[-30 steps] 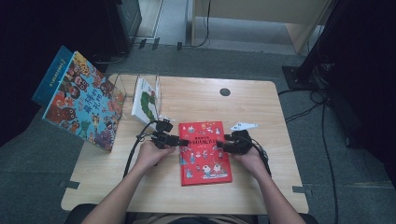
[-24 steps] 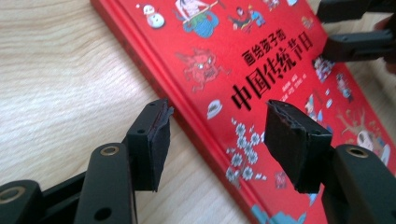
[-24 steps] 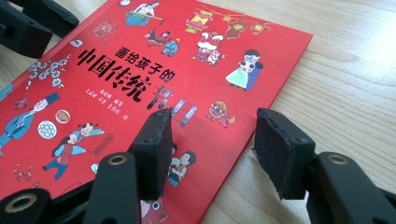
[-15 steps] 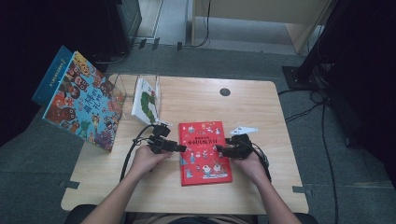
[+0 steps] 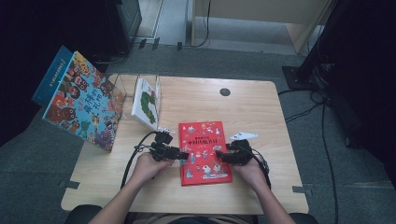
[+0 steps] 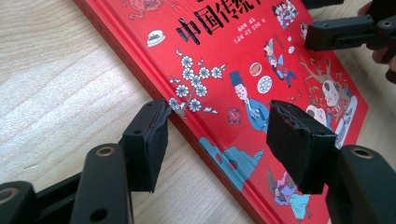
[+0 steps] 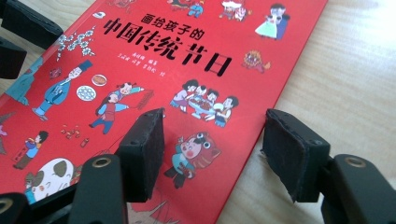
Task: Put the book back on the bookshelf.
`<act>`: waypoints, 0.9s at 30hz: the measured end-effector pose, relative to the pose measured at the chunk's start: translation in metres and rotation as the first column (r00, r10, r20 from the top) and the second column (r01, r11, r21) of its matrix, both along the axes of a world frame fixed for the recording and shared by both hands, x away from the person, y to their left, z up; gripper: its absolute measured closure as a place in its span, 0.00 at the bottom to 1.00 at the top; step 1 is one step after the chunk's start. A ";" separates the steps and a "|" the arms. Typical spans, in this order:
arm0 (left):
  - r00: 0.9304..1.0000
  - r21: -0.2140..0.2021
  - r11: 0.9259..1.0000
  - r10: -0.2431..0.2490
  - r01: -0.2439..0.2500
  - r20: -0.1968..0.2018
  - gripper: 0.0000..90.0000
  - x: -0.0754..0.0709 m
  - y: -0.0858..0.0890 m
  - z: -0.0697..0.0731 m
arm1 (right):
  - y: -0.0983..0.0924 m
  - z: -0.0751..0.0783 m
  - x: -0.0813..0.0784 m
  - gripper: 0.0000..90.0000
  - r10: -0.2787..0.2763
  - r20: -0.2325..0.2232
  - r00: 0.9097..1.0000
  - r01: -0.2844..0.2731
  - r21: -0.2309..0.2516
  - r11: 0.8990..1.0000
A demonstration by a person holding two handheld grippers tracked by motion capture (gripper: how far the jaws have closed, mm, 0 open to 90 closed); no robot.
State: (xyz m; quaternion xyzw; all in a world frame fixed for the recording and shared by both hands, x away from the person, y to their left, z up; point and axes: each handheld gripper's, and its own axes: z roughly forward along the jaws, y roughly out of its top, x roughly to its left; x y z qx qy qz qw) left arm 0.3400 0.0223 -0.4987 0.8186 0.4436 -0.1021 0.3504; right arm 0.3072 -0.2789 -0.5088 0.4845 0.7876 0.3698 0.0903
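Pale wood worktop (image 5: 261, 121) on a grey floor, dark room around it; a red picture book (image 5: 204, 152) lies flat near the person's edge, cover up, between the two tools. The left hand-held gripper (image 5: 181, 155) sits at the book's left edge and the right hand-held gripper (image 5: 220, 157) at its right edge, each with jaws apart straddling that edge, one pad over the cover and one over bare wood, neither pressing on anything. Both sets of jaws have just been opening, with the book's edge between them. By my reading the book has just been set down or squared, and the step in hand is letting go; next, each tool would need to back away sideways without dragging the cover. Beyond the left hand-held gripper stands a clear rack (image 5: 122, 88) holding a white book (image 5: 145, 103), with a large colourful book (image 5: 81, 103) leaning at the worktop's corner. A small white card (image 5: 243, 136) lies just beyond the right hand-held gripper. Nothing blocks the retreat.
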 end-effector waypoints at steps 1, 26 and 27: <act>1.000 -0.002 1.000 0.002 -0.002 0.001 0.43 -0.001 0.000 0.000 | 0.000 0.000 0.000 0.43 -0.005 -0.007 1.000 0.005 0.001 1.000; 0.999 0.007 0.999 0.032 -0.032 -0.004 0.40 -0.003 -0.004 0.001 | 0.007 0.006 0.009 0.50 -0.120 -0.083 0.989 0.120 -0.007 0.993; 1.000 0.009 0.999 0.031 -0.031 -0.004 0.40 -0.003 -0.004 0.001 | 0.007 0.005 0.009 0.49 -0.119 -0.081 0.990 0.119 -0.007 0.993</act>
